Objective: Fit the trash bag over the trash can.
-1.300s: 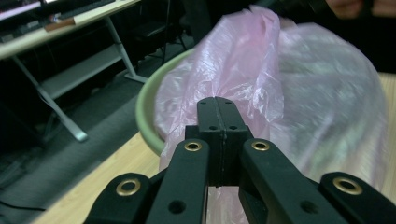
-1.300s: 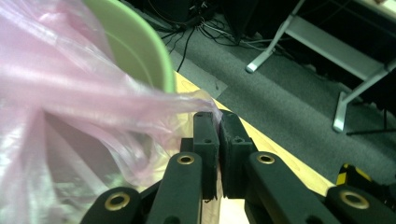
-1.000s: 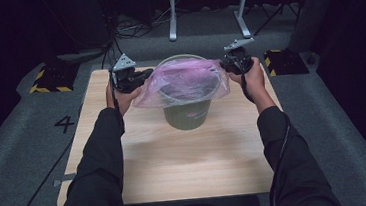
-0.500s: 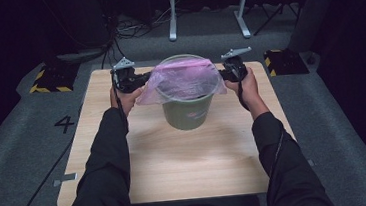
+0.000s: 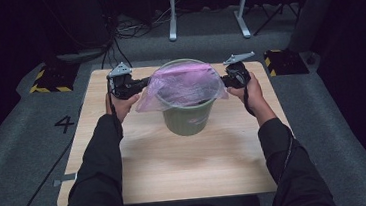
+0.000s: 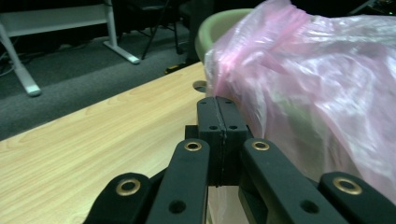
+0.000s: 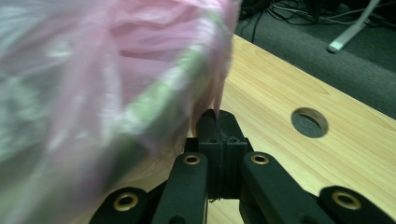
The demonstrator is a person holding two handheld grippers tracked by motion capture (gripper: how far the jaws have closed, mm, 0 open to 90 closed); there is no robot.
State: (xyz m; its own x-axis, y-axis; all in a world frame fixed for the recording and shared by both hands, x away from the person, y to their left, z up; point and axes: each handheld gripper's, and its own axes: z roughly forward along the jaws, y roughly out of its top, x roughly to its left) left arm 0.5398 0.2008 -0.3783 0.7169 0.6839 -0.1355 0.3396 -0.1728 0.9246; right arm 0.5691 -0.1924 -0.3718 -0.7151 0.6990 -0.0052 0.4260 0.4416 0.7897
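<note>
L gripper (image 5: 145,82) jaws closed, pinching pink bag (image 5: 182,85) edge at bucket's left. R gripper (image 5: 223,83) likewise clamped on bag's right edge. Bag stretched over rim of green bucket (image 5: 188,120), mid-table (image 5: 186,168), upright.

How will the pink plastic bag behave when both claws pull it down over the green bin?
The pink bag looks thin and floppy: it wrinkles and sags between the left claw and right claw. It probably weighs almost nothing. Such glossy film may slip or tear where it stretches over the bin rim.
</note>
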